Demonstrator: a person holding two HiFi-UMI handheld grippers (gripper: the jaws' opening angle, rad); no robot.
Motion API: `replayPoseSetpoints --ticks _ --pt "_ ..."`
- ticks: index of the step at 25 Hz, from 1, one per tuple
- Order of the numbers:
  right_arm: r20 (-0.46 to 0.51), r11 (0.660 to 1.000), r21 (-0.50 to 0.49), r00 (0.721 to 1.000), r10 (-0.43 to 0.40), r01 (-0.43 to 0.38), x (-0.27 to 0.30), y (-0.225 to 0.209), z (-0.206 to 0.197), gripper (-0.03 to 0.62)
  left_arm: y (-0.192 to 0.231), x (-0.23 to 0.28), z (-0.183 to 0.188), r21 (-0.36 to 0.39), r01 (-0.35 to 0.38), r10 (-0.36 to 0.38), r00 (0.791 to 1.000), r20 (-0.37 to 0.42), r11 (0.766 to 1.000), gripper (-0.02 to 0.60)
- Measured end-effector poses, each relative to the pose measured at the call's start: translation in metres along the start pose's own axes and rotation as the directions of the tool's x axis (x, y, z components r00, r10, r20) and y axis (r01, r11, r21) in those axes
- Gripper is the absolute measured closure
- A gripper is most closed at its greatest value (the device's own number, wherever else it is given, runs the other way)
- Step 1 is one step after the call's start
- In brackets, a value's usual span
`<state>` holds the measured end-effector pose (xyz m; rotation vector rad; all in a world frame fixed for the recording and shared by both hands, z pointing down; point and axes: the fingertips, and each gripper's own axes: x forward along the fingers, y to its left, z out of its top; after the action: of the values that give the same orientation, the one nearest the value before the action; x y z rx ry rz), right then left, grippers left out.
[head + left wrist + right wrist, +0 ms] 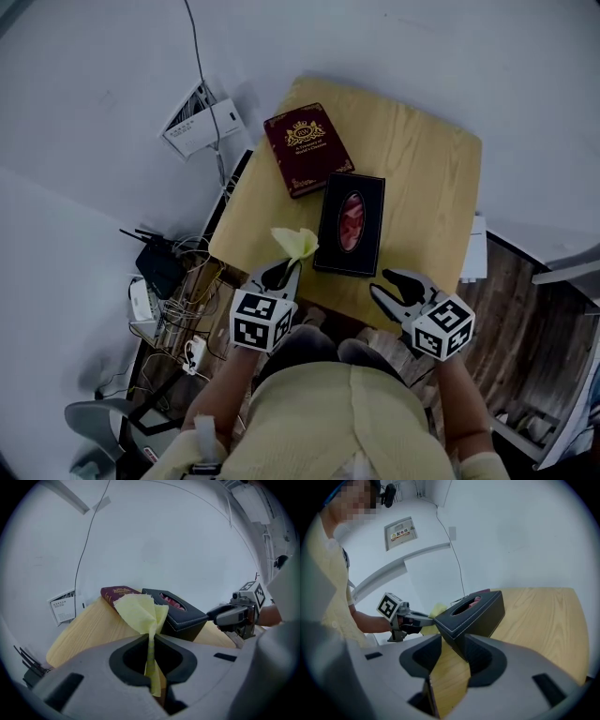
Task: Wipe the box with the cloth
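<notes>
Near the table's [422,169] front edge lies the black box [349,225], opening upward, its long axis running from that edge toward the far one. By its near left corner the left gripper [281,274] is clamped on the yellow cloth [296,244]. The right gripper's [386,283] jaws stand apart at the near right corner.

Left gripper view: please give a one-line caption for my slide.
Left gripper shut on a yellow cloth, before a black box and red book on a wooden table.
</notes>
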<state>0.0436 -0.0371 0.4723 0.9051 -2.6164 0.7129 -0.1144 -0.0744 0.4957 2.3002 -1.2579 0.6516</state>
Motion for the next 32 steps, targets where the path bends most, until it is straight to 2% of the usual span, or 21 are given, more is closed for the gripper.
replayPoseSetpoints --ticks 6,15,21,32 --pt "-0.003 1.0 -0.003 1.0 0.024 -0.024 0.002 0.003 -0.002 0.432 -0.008 -0.012 -0.019 -0.008 -0.012 0.012 1.0 -0.019 1.0 0.552" --pt "-0.009 1.0 -0.017 1.0 0.008 -0.008 -0.002 0.002 -0.01 0.498 -0.027 -0.018 -0.041 -0.045 -0.013 0.011 0.999 -0.039 0.999 0.552" --pt "-0.029 1.0 -0.027 1.0 -0.011 0.01 -0.01 -0.001 -0.02 0.533 -0.045 -0.016 -0.051 -0.045 0.013 -0.016 0.998 -0.059 0.999 0.552" --pt "-0.021 1.0 -0.008 1.0 -0.004 0.004 -0.02 0.0 -0.026 0.537 -0.074 0.012 -0.045 -0.016 0.07 -0.071 0.994 -0.082 0.997 0.552"
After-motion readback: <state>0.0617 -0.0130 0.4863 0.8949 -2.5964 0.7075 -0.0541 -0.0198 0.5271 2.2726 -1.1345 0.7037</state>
